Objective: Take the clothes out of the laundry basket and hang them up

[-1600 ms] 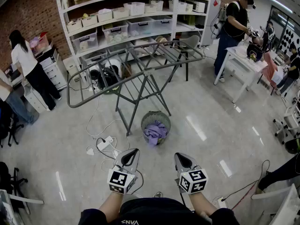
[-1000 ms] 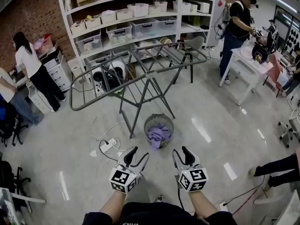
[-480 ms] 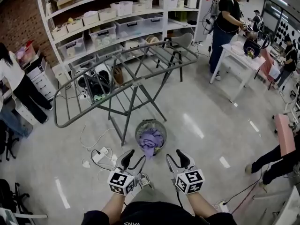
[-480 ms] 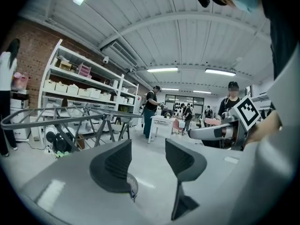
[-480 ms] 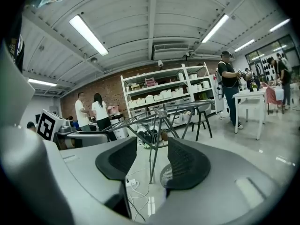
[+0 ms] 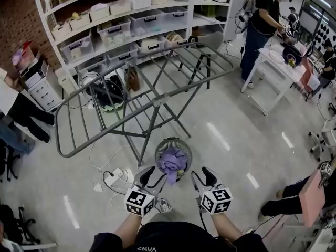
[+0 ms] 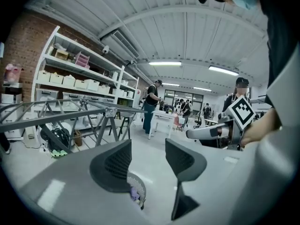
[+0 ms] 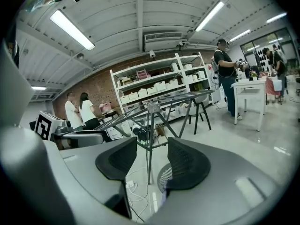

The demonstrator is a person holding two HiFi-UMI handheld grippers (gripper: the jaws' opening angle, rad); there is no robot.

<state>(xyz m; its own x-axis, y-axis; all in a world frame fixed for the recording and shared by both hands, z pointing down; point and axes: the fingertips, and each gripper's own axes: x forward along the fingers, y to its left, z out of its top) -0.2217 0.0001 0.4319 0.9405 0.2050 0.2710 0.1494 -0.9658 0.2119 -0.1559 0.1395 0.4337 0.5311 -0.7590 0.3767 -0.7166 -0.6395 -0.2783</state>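
**Laundry waits as rack stands bare**

Clothes [image 6: 172, 164], a purple heap, lie in the basket [image 6: 159, 152] on the floor at the foot of the grey rack [image 6: 155, 104]. We hold both grippers low, just short of the basket's near rim, one to each side. Our left gripper [image 6: 155, 173] has its fingers set wide apart with nothing between them. Its own view shows the basket low behind the left finger and floor through the gap. Our right gripper [image 6: 201, 172] has just been opening its jaws, which now stand wide and empty too. Through them we see a rack leg, with the basket peeping from behind the right finger. Neither gripper touches basket or cloth.

As we judge it, the job has barely begun. Not one garment hangs on the rack, whose bars are all bare, and nothing has left the basket. We cannot tell how many pieces make up the heap. All the work lies ahead: reach down into the basket, pinch a piece, lift it clear of the rim, carry it up to a bar and drape it, then go back for the rest. Other people work at tables and shelves well apart from us.
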